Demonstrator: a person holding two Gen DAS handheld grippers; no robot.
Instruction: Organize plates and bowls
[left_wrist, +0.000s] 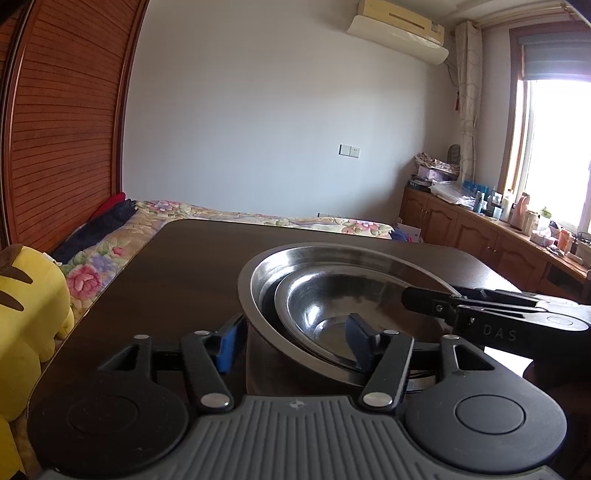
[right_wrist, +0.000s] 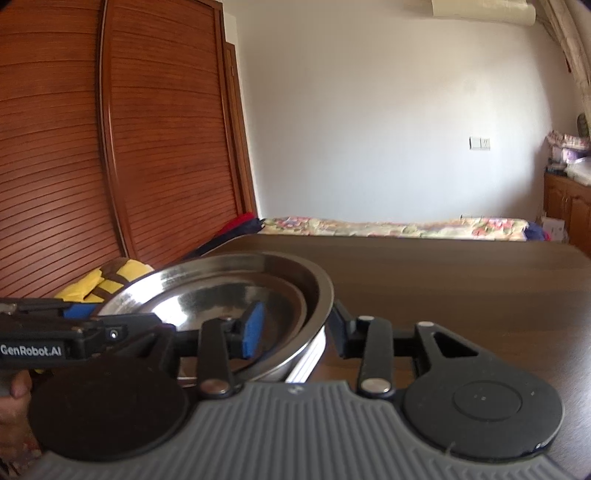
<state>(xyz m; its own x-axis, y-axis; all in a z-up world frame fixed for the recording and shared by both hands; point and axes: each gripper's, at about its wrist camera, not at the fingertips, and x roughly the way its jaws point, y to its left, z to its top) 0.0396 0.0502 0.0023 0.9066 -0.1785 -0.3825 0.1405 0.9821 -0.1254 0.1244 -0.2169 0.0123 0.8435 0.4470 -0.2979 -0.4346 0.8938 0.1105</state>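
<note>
On the dark table (left_wrist: 155, 266) sits a steel bowl (left_wrist: 258, 291) with a smaller bowl (left_wrist: 317, 306) nested inside; left gripper (left_wrist: 295, 341) and right gripper (right_wrist: 295, 332) each straddle its rim, jaws wide.

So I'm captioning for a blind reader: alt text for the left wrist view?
Nested steel bowls sit on a dark table, the open left gripper straddling their near rim. The right gripper reaches in from the right; behind are a bed and window.

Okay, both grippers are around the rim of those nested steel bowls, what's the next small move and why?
Probably close both grippers: the left gripper and right gripper each straddle the outer bowl rim, jaws open, so nothing is gripped yet.
</note>
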